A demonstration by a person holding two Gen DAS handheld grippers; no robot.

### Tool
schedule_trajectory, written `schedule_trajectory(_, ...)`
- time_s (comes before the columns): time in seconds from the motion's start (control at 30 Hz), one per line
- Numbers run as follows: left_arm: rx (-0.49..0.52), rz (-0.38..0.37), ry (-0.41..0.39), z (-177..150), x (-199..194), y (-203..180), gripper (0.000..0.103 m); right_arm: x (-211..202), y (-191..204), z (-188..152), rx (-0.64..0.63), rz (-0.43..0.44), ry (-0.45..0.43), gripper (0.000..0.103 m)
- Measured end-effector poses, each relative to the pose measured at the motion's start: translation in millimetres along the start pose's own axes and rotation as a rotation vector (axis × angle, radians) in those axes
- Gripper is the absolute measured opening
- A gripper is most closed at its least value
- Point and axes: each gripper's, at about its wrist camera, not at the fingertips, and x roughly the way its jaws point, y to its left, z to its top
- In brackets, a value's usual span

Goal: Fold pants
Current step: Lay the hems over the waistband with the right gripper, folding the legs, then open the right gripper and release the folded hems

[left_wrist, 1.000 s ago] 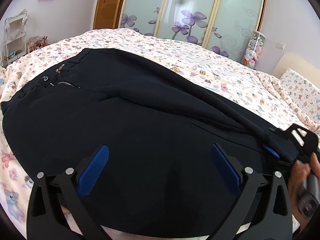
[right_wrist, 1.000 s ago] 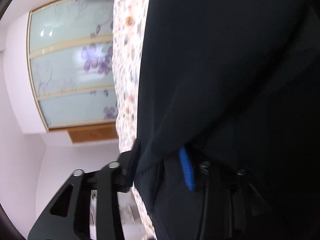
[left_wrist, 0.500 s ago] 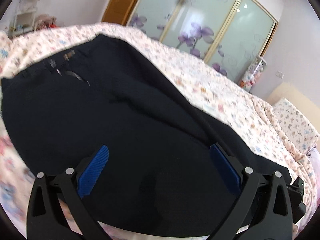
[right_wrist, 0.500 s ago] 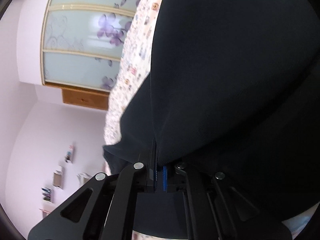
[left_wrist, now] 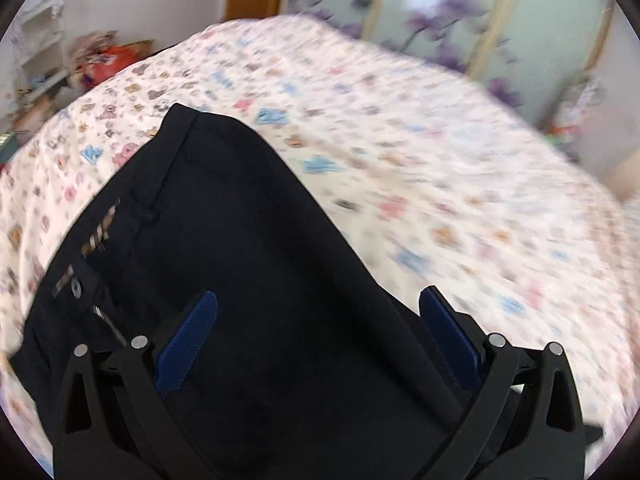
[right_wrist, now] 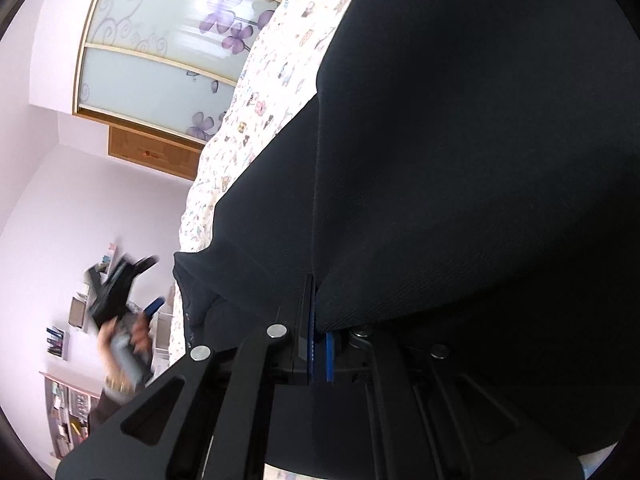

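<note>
Sideways right claw (right_wrist: 317, 344) pinching pants (right_wrist: 460, 160), left claw (left_wrist: 318, 332) spread

Motion smears the bedspread (left_wrist: 460, 184) and wardrobe doors (left_wrist: 440, 12) across the left view's upper right. The pants (right_wrist: 480, 160) run past the right view's right edge, and the left claw (right_wrist: 120, 292) at the lower left there is blurred.

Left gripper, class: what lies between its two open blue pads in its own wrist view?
Between the left gripper pads lies only black pants fabric, untouched, seen in the left wrist view.
</note>
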Motion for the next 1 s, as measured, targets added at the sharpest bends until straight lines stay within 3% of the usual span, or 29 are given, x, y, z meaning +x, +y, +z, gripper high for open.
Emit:
schedule_trajectory(0.07,-0.042,0.057,0.035,16.2,28.1,-1.7,0.090,1.4,-0.8,2.3,0.006,0.003,0.008,0.003)
schedule_trajectory(0.2,-0.188,0.083,0.096,29.6,70.4,13.9,0.083,2.6,-2.9,6.7,0.006,0.008,0.028,0.003)
schedule_trajectory(0.23,-0.206,0.095,0.103,28.1,75.2,16.0,0.064,1.6,-2.2,6.2,0.005,0.010,0.031,0.003)
schedule_trajectory(0.27,-0.230,0.091,0.109,26.5,80.9,22.3,0.051,1.6,-3.3,7.3,0.005,0.011,0.035,0.003)
schedule_trajectory(0.33,-0.278,-0.007,0.109,22.3,83.3,32.6,0.007,0.4,-4.8,9.5,0.007,0.016,0.040,0.003)
schedule_trajectory(0.37,-0.327,-0.073,0.080,16.6,78.3,41.5,0.008,8.7,-2.5,14.4,0.008,0.015,0.039,0.003)
schedule_trajectory(0.43,-0.367,-0.087,0.040,8.6,65.7,50.9,0.007,9.7,-2.2,17.7,0.011,0.020,0.035,0.003)
schedule_trajectory(0.6,-0.306,-0.076,-0.114,-19.4,-7.4,69.1,0.007,-0.2,-6.0,23.2,0.009,0.035,0.009,0.003)
schedule_trajectory(0.73,-0.266,-0.090,-0.242,-67.6,-83.5,97.2,0.007,-11.2,-2.0,28.4,-0.006,0.056,-0.023,0.004)
schedule_trajectory(0.83,-0.272,-0.072,-0.331,-127.3,-135.5,126.4,0.007,-31.2,1.9,31.6,-0.032,0.059,-0.053,0.004)
schedule_trajectory(0.93,-0.309,-0.040,-0.330,-174.1,-148.4,150.6,0.009,-46.2,2.0,29.3,-0.040,0.044,-0.067,0.004)
schedule_trajectory(1.0,-0.358,-0.029,-0.287,-202.9,-142.7,166.6,0.009,-50.1,1.0,23.1,-0.031,0.027,-0.058,0.004)
